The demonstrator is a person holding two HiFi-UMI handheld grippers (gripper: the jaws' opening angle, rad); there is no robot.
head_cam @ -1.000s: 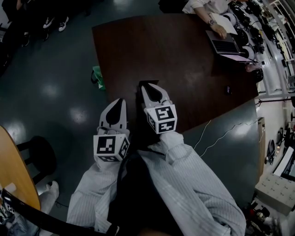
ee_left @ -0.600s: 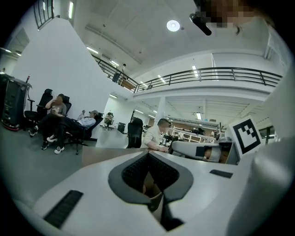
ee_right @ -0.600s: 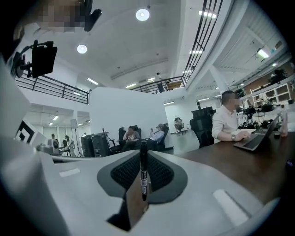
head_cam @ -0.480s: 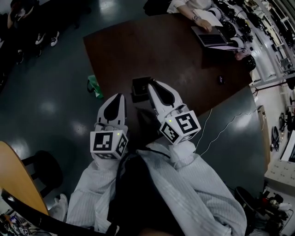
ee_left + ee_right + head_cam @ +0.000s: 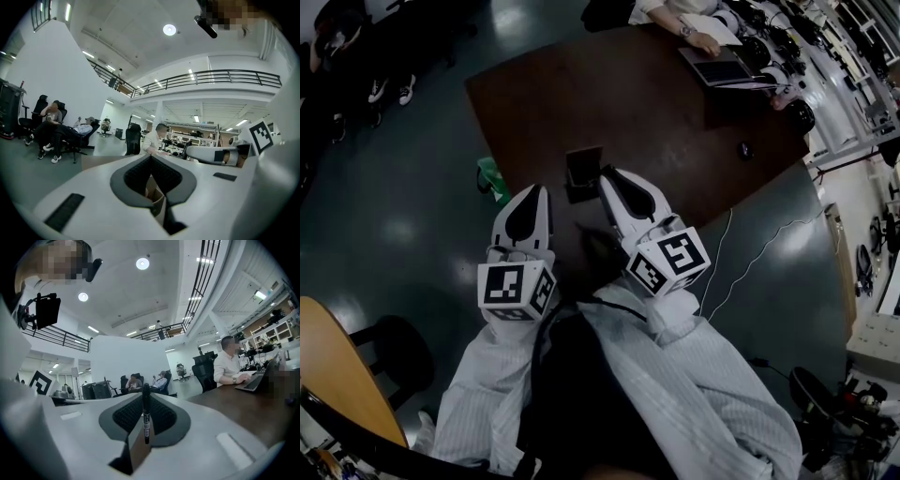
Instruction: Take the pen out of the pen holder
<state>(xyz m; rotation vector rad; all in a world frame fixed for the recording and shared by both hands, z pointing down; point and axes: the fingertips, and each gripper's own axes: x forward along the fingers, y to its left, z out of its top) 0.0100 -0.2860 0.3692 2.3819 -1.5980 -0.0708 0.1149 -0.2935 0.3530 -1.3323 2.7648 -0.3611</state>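
R gripper (image 5: 614, 180) is clamped on a black pen (image 5: 146, 418), which stands upright betw. its jaws at centre of the right gripper view. Its tip sits just beside the dark pen holder (image 5: 584, 171) on the brown table (image 5: 675, 122), mid-frame in the head view. L gripper (image 5: 150, 157) is pinched together, holding nothing.

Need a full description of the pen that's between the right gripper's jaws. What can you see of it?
The slim dark pen looks like plastic, with a pale printed band round its lower barrel. In the right gripper view it stands upright, clamped at the seam of the right gripper, whose jaws are shut on it. Its ribbed dark pads press it from both sides. The pen's lower end hangs free, touching nothing. Its top reaches the jaw tips. It cannot be made out in the head view.
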